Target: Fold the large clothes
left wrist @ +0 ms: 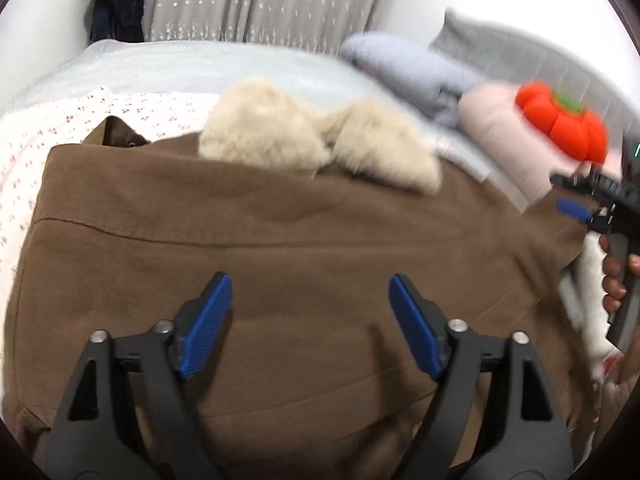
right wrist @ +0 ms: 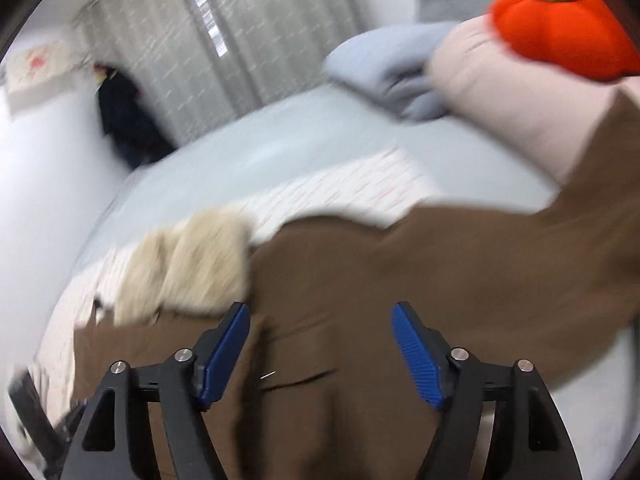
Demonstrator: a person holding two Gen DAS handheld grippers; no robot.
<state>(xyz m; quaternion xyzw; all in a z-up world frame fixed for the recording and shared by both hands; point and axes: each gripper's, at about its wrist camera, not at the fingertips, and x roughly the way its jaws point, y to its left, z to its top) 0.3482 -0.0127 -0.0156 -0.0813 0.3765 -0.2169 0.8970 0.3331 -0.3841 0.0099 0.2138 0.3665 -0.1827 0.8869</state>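
A large brown coat (left wrist: pixel 280 248) with a cream fur collar (left wrist: pixel 312 140) lies spread on the bed. My left gripper (left wrist: pixel 310 300) is open just above the coat's middle, holding nothing. My right gripper (right wrist: pixel 320 332) is open above the same coat (right wrist: pixel 380 288), near its collar (right wrist: pixel 188 264); one sleeve (right wrist: pixel 592 196) stretches off to the right. The right gripper also shows in the left wrist view (left wrist: pixel 576 208) at the coat's right edge, held by a hand. The right view is blurred.
A white floral blanket (left wrist: pixel 80 128) lies under the coat on the pale bed sheet (left wrist: pixel 200 68). At the head of the bed are a grey-blue pillow (left wrist: pixel 404 68), a pink pillow (left wrist: pixel 504 132) and an orange pumpkin plush (left wrist: pixel 564 124). Curtains (left wrist: pixel 260 0) and dark hanging clothes (left wrist: pixel 116 0) stand behind.
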